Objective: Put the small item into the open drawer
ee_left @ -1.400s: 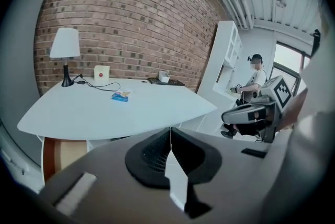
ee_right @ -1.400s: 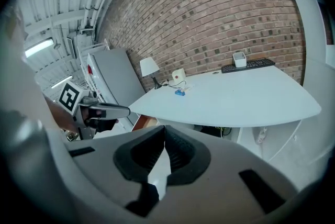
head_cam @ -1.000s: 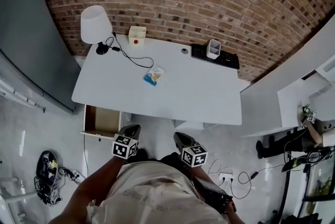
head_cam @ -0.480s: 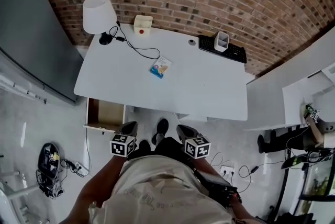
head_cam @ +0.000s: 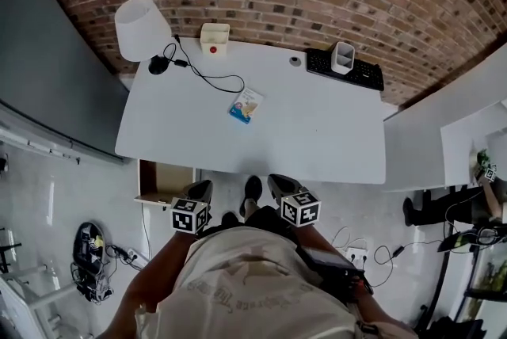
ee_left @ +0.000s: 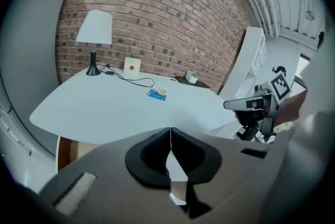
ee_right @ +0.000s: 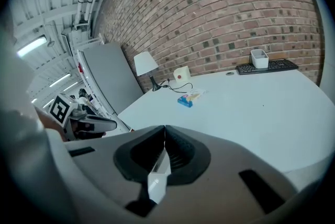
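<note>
- The surface has been approached: in the head view its near edge, earlier set well ahead of the fingertips, is now found just ahead of them, and a shoe is seen between the two grippers.
- The open drawer has been brought just beside the left gripper, slightly ahead and to the left of its fingers and below the surface's edge.
- The small item, a blue-and-white packet, has not been touched. It lies flat on the surface, well ahead of both pairs of fingers and roughly midway between their lines, near the loop of the lamp cable.
- From this it is judged that only the approach has been made. The pickup has not begun, and a reach across the surface will be needed before anything can go to the drawer.
- The left gripper's fingers are pressed together with nothing between them. The fingers of the right gripper are likewise closed and empty.
- Both grippers are held low and side by side in front of the torso, elbows bent. They are pointed forward and slanted downward toward the surface's near edge.
</note>
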